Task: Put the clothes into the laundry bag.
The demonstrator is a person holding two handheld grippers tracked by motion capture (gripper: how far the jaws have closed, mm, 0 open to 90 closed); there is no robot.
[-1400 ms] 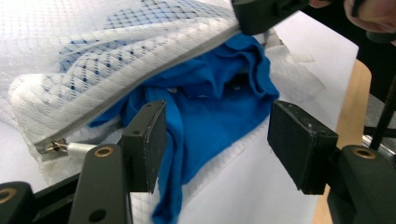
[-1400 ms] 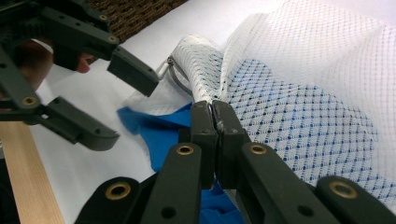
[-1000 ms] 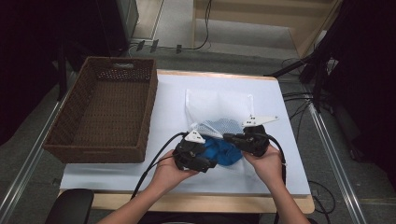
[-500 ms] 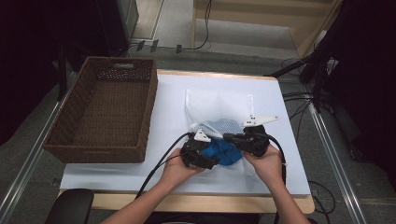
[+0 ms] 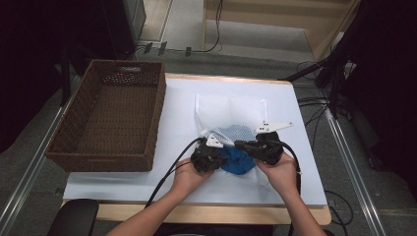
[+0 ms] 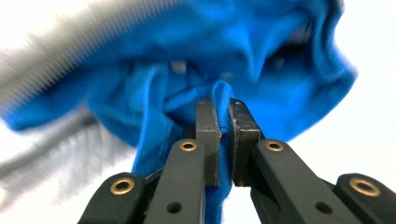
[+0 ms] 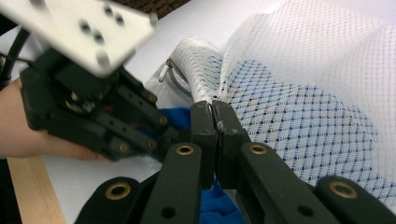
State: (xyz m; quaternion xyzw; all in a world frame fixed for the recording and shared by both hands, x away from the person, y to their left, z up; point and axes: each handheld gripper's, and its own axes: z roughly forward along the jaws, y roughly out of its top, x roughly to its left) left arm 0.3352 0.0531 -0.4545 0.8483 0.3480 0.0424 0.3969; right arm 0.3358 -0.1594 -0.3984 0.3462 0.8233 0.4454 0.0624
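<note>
Both forearms come in from the near edge of the table, hands side by side a bit right of centre, close to that near edge.

L hand palm-down over the left gripper, which points toward the R one. Its jaws have just been closing; in the left gripper view they're pinched together on a fold of the blue cloth, fabric squeezed between the pads and hanging down behind them. Rest of the cloth bunches up past the tips, w/ blurred white mesh at the upper left.

R hand holds the right gripper aimed left, toward the L one, grey plate on top. Jaws narrow, pads meeting on the edge of the white mesh bag at its opening. Blue shows thru the mesh beyond the tips, and more blue sits below the jaws.

From above, the cloth lies half in the bag's mouth, between the two grippers; the bag stretches toward the far edge. Wicker basket sits on the table's left side, well apart from the hands.
</note>
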